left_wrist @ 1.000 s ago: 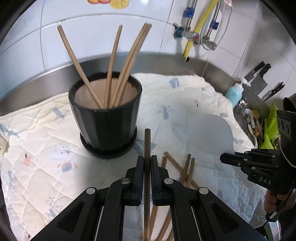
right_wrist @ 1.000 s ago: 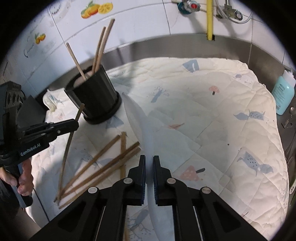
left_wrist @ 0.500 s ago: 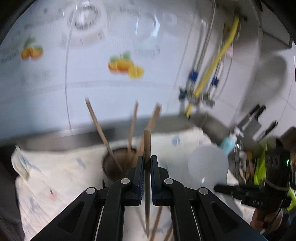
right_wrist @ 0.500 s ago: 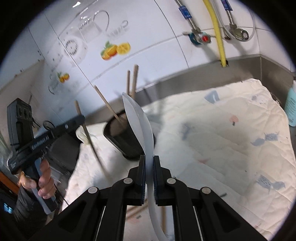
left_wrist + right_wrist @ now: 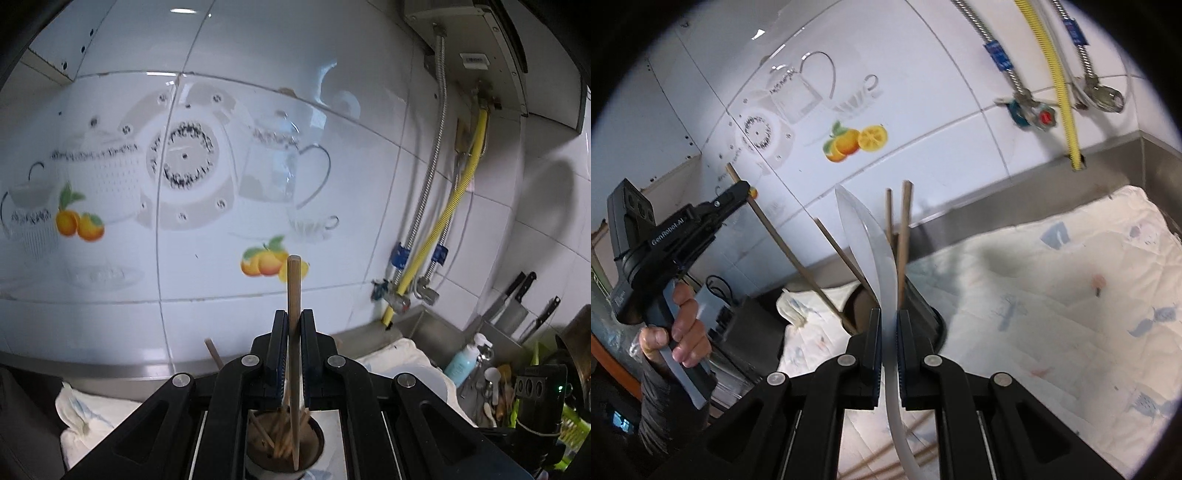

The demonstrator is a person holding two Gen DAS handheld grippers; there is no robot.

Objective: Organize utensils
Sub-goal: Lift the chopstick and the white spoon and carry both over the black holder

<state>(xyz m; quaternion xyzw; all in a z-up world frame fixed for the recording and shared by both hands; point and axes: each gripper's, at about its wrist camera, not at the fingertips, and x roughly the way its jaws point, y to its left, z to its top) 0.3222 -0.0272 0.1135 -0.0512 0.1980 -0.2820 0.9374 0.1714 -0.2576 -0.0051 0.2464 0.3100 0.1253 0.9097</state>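
Two grips are loaded. The left gripper (image 5: pixel 294 325), low centre of its own view, has its jaws pressed together on a wooden chopstick (image 5: pixel 294 354) that stands nearly upright, its top against the tiled wall (image 5: pixel 110 74) and its lower end dipping into the black pot (image 5: pixel 284 448) at the bottom edge, among the sticks already there. The right gripper (image 5: pixel 888 328), low centre of its view, is clamped on a translucent white spoon (image 5: pixel 866 243) whose bowl curves up toward the middle of the frame.

A second ago the left gripper held that chopstick low over the quilted cloth (image 5: pixel 1052 295) with the pot ahead of it; now it is raised and the stick hangs over the pot's mouth. The spoon, level with the cloth then, is lifted too. By my reading the chopstick is one release from being stowed, with the spoon next. Loose chopsticks (image 5: pixel 886 465) lie on the cloth at the bottom of the right view, so work remains.
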